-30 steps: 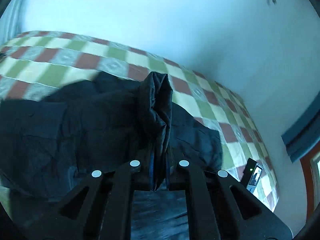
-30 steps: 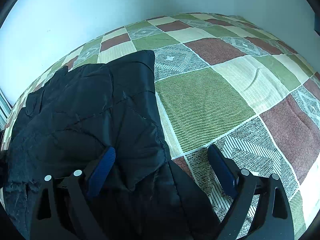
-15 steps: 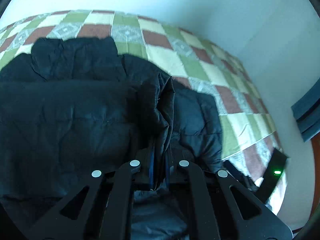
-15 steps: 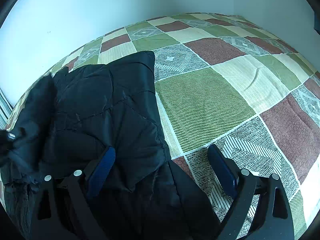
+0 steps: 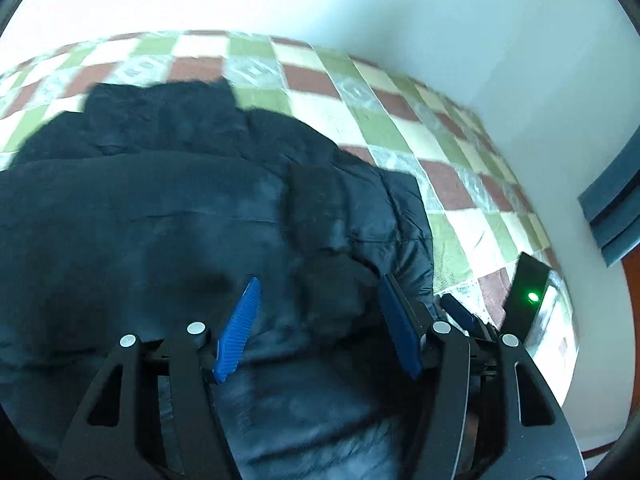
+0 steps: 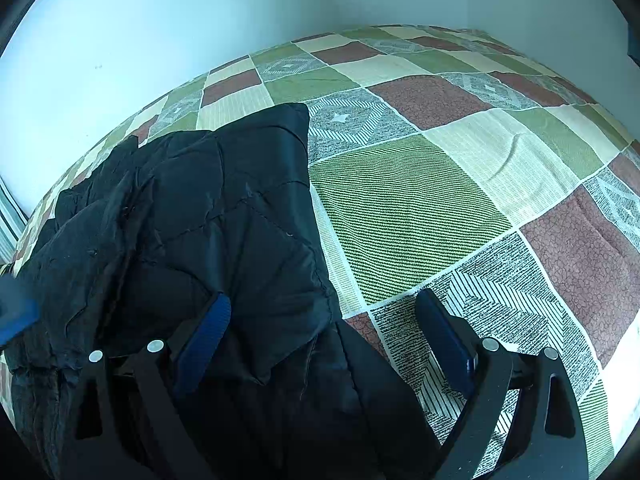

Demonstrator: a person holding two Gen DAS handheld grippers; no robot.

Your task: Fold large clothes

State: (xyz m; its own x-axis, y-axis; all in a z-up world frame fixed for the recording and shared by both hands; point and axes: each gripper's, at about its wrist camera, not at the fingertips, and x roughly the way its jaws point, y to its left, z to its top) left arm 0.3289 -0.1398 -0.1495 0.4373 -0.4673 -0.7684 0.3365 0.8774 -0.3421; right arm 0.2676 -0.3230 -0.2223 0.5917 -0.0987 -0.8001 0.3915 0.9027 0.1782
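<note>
A large black quilted jacket (image 5: 168, 216) lies bunched on a bed with a green, red and cream checked cover (image 5: 360, 92). My left gripper (image 5: 320, 320) is open just above the jacket, blue pads apart, holding nothing. In the right wrist view the jacket (image 6: 208, 232) covers the left half of the bed. My right gripper (image 6: 324, 340) is open, its left finger over the jacket's edge and its right finger over the bare cover (image 6: 400, 208). The right gripper's body (image 5: 528, 292), with a green light, shows at the right of the left wrist view.
White walls (image 6: 160, 20) close in the bed at the back and meet in a corner. The bed's right part in the right wrist view is bare cover. A dark blue curtain edge (image 5: 612, 212) hangs at the right of the left wrist view.
My left gripper was shut on a fold of the jacket; it has let go and opened. The fold has dropped onto the jacket. My right gripper has stayed open and still.
</note>
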